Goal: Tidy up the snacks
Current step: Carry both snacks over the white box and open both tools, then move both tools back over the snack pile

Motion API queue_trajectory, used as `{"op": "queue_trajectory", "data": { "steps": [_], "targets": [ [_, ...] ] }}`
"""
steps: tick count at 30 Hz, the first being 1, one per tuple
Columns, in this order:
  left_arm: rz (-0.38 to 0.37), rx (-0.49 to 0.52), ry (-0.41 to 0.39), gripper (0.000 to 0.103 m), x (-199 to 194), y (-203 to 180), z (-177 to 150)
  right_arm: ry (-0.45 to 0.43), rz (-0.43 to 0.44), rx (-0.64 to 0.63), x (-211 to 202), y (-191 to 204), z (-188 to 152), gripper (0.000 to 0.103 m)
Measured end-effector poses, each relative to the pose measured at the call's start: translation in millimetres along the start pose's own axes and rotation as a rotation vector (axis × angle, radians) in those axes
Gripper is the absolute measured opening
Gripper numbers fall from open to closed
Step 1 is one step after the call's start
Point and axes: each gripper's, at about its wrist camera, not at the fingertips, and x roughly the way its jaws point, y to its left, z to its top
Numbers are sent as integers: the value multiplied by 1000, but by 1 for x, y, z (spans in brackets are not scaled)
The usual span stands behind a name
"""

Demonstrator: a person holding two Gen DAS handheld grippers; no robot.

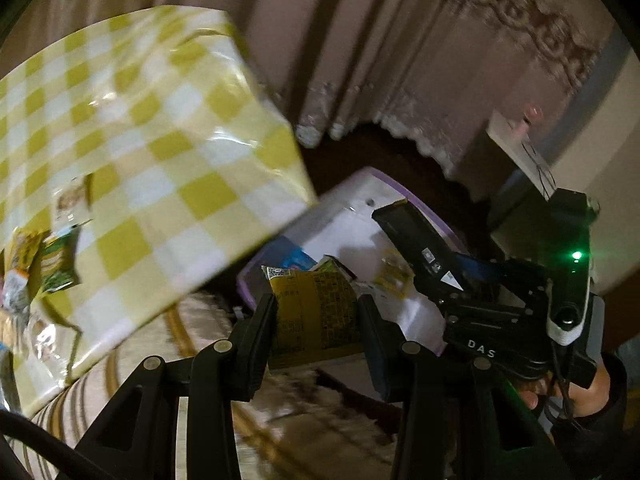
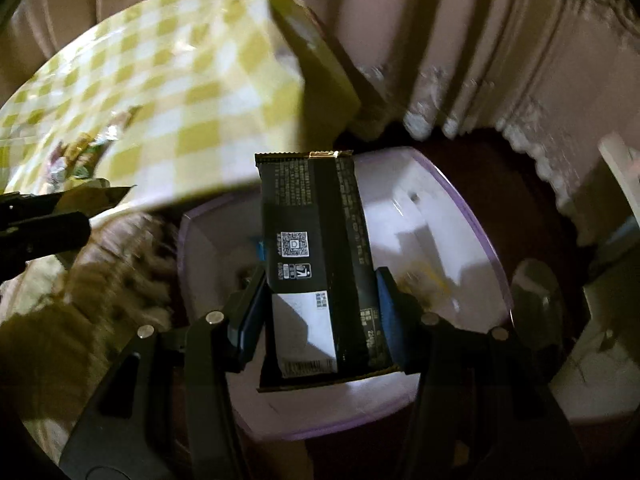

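you are working beside the checked table [image 1: 160, 140], where more snack packets [image 1: 44, 264] are lying. the purple-rimmed bin [image 2: 472, 216] is sitting below your grippers. your right gripper [image 2: 320, 312] is clamping a black packet [image 2: 316, 240] over it; your left gripper [image 1: 316, 320] is gripping a yellow packet [image 1: 312, 312].

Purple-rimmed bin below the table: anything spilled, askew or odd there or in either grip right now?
Nothing stands out. The bin sits upright on the floor with a few packets inside. The left gripper holds a yellow packet, the right gripper a black packet, both squarely clamped. Remaining snacks lie on the checked table, none on the floor.
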Motion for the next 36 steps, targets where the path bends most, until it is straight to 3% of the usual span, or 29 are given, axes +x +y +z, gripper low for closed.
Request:
{"op": "queue_trajectory", "data": {
  "steps": [10, 12, 16, 22, 27, 36],
  "targets": [
    [-80, 82, 85, 45, 24, -40, 3, 48, -10, 59, -3, -33, -31, 56],
    [-87, 88, 102, 59, 27, -42, 4, 50, -7, 69, -3, -33, -32, 56],
    [-92, 71, 92, 64, 23, -39, 5, 41, 2, 80, -5, -34, -34, 56],
    [-55, 37, 46, 64, 3, -29, 1, 16, 13, 105, -13, -38, -30, 56],
    [-11, -12, 14, 66, -14, -11, -6, -32, 37, 93, -28, -29, -18, 66],
    [91, -173, -65, 66, -55, 53, -33, -92, 118, 91, -45, 10, 14, 73]
  ]
}}
